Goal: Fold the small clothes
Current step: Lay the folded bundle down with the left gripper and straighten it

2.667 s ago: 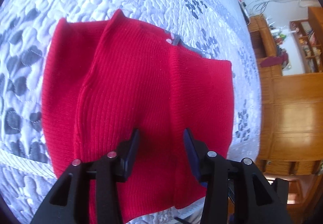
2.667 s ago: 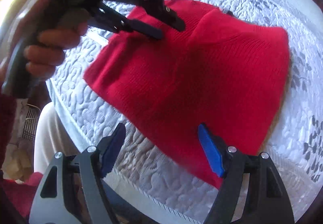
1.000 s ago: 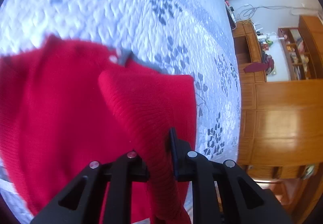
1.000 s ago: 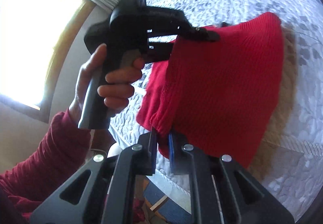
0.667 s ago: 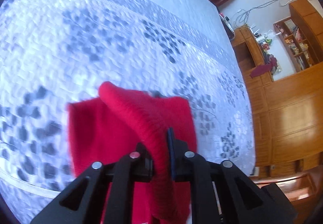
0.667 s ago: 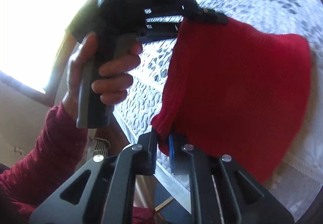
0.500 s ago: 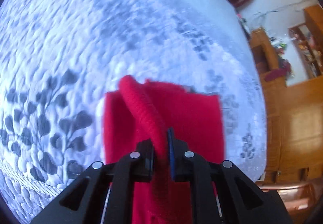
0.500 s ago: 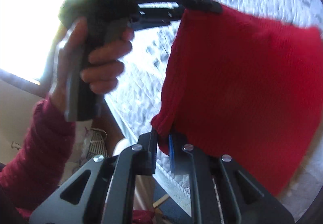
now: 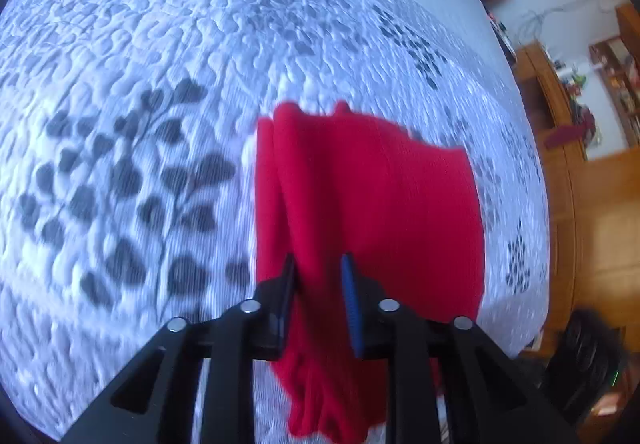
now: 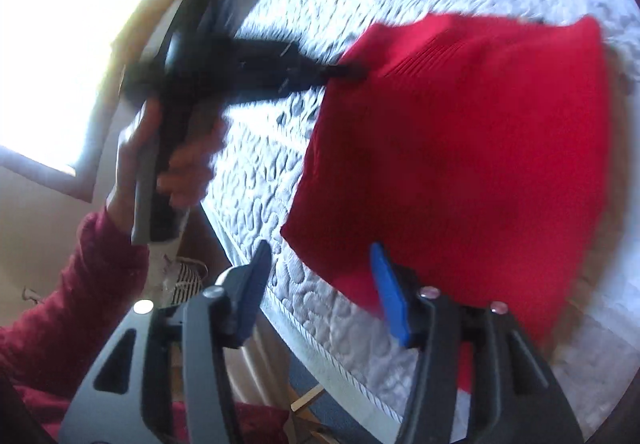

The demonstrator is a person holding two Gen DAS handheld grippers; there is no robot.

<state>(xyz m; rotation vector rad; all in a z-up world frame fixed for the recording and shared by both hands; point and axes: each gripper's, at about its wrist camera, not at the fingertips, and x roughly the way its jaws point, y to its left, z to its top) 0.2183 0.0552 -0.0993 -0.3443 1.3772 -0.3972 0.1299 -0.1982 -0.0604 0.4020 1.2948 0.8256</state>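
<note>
A red ribbed knit garment (image 9: 372, 195) lies folded over on the quilted bed; it also shows in the right wrist view (image 10: 472, 151). My left gripper (image 9: 318, 276) has its jaws partly apart, and a thick fold of the red knit runs between them. Seen from the right wrist view, the left gripper (image 10: 344, 71) touches the garment's far left corner. My right gripper (image 10: 320, 276) is open and empty, just off the garment's near corner at the bed edge.
The white and grey leaf-patterned quilt (image 9: 160, 83) covers the bed. Wooden cabinets and shelves (image 9: 596, 179) stand to the right. A bright window (image 10: 68, 43) and the person's red-sleeved arm (image 10: 60, 308) are left of the bed edge.
Both grippers carried the garment's near edge over and laid it down as a fold. The right gripper has let go and opened. The left gripper's jaws have spread a little.
</note>
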